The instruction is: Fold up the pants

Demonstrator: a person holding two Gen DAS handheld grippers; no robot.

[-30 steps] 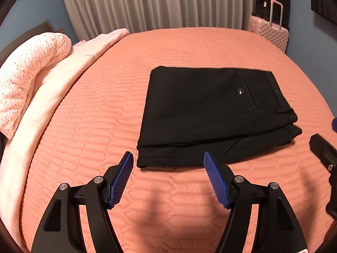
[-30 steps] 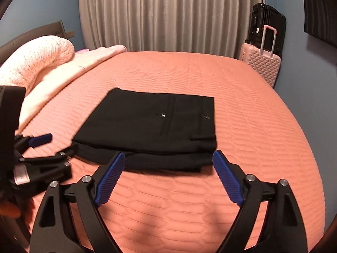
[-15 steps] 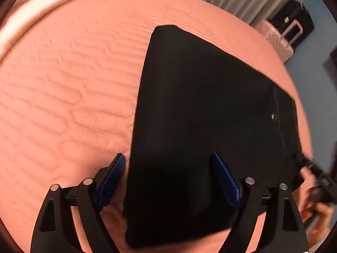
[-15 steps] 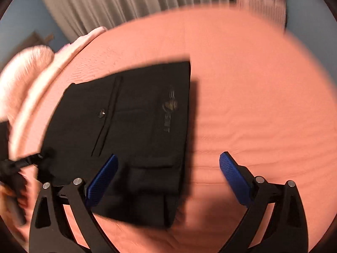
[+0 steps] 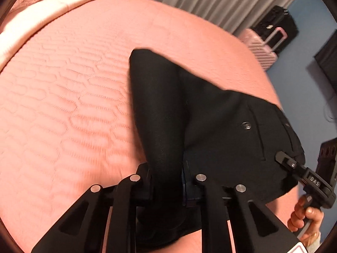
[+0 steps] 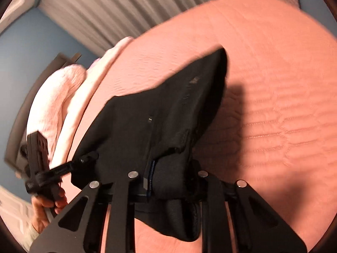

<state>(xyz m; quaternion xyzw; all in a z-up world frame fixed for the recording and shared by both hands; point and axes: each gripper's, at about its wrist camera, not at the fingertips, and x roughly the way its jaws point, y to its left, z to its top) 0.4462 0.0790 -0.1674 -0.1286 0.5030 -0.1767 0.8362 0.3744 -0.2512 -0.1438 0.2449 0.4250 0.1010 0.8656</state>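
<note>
The black pants (image 5: 210,122) are pinched at their near edge by both tools — the left hand-held gripper (image 5: 166,187) and the right hand-held gripper (image 6: 168,181) are each clamped on bunched cloth, the rest draped ahead over the bed (image 5: 63,105). Soft, limp, fairly light fabric is judged — best taken at thick folded edges.

The left gripper (image 5: 166,187) is clamped tight on a thick fold of the black pants (image 5: 210,126). The right gripper (image 6: 168,181) is likewise closed, with cloth bunched between its fingers and spilling below them.
</note>
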